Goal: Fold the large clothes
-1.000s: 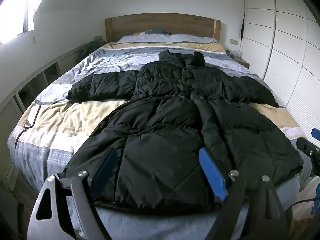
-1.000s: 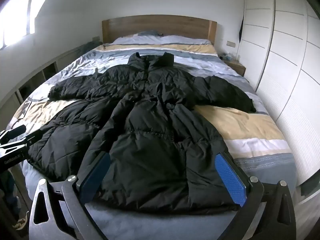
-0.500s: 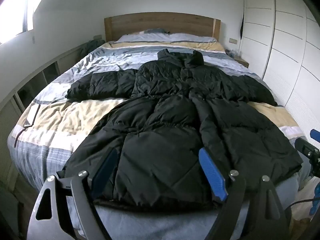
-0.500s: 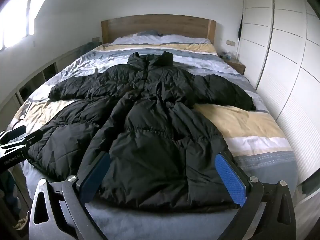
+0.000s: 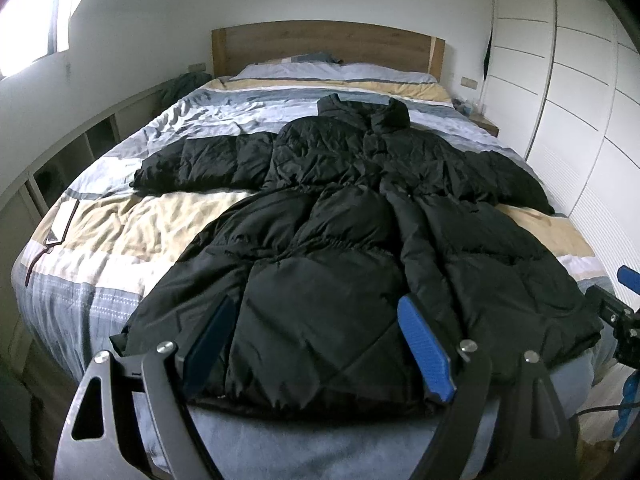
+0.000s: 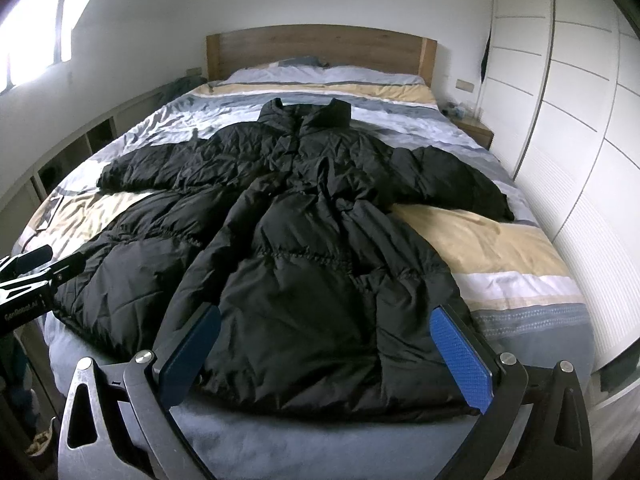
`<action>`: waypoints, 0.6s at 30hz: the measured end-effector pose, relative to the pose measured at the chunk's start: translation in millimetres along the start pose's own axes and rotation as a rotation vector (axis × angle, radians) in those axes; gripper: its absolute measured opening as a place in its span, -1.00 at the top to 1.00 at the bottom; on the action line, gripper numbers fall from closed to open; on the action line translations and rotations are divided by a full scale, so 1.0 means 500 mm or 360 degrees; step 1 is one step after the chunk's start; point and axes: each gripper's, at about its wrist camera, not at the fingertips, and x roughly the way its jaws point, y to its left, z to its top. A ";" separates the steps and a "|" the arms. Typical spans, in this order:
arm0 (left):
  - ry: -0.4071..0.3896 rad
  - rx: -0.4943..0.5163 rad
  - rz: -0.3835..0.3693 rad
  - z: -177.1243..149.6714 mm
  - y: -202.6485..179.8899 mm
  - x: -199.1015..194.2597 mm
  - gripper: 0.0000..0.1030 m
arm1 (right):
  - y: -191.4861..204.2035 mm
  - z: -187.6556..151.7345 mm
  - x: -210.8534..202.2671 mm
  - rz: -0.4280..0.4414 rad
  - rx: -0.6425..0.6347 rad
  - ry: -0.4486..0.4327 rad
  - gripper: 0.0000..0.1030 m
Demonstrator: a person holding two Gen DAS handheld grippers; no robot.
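A long black puffer coat [image 5: 332, 248] lies spread flat on the bed, collar toward the headboard, sleeves out to both sides, hem at the near foot edge; it also shows in the right wrist view [image 6: 304, 256]. My left gripper [image 5: 320, 340] is open and empty, hovering over the left half of the hem. My right gripper [image 6: 328, 348] is open and empty over the right half of the hem. Each gripper shows at the edge of the other's view: the right one [image 5: 622, 312] and the left one [image 6: 28, 276].
The bed [image 5: 120, 240] has a striped grey, white and yellow duvet and a wooden headboard [image 5: 328, 46]. White wardrobe doors [image 5: 572, 120] run along the right. Low open shelves [image 5: 60, 168] line the left wall. A nightstand [image 6: 472, 130] stands at the far right.
Both grippers have crept slightly forward and up over the hem; the coat has not moved and both grippers stay open.
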 end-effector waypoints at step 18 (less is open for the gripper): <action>0.0017 -0.0029 -0.0037 0.001 0.009 0.006 -0.62 | 0.003 -0.003 0.002 -0.0001 -0.0010 0.0004 -0.99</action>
